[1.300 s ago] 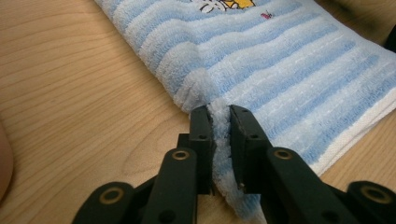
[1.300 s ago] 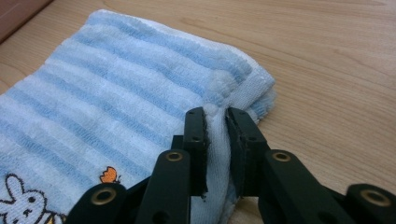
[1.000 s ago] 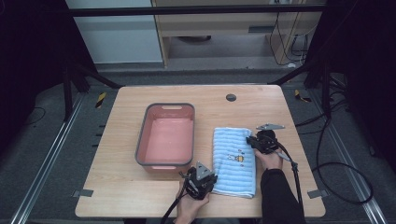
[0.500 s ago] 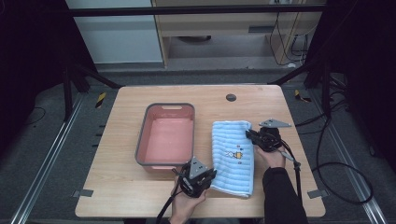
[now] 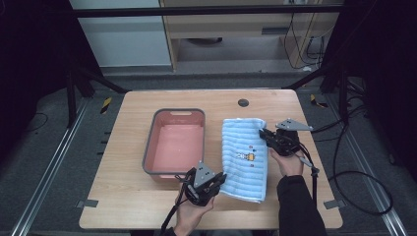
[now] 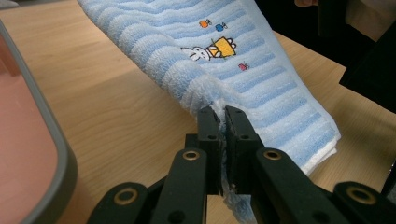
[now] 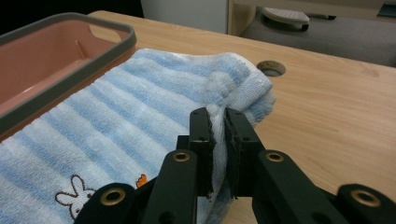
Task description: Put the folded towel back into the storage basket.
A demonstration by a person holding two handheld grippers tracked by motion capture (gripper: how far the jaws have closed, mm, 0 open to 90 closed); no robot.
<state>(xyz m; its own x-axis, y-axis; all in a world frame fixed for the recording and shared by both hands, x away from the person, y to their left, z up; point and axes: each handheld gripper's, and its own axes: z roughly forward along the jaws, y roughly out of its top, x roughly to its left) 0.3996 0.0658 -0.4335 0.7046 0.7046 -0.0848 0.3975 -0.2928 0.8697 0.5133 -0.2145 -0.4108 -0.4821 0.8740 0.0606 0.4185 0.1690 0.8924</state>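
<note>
Left claw (image 6: pixel 223 114) is clenched on the near left corner of the towel (image 5: pixel 244 157), its 2 black jaws nearly meeting with a pinch of terry pile squeezed between them and a frayed bit of hem hanging below. Right claw (image 7: pixel 218 116) grips the far right corner the same way, jaws tight on a bunched fold of the cloth. In the high view the left claw (image 5: pixel 212 183) sits at the towel's near left edge and the right claw (image 5: pixel 268 136) at its far right edge, so the 2 holds lie on opposite corners.

Between them the towel, light blue with white stripes and a small rabbit print (image 6: pixel 210 50), lies partly on the wooden surface (image 5: pixel 123 162) and partly lifted, sagging and creasing where each corner is drawn up. It looks soft, light and limp: it will drape and fold wherever it is unsupported, and will not hold any shape of its own. The pile seems grippy rather than slick, so a corner pinch should hold, provided the jaws take the doubled hem and not just loose loops.

Just left of the towel stands the pink tub (image 5: pixel 150 147) with its grey rim, close beside the cloth but not under it.
</note>
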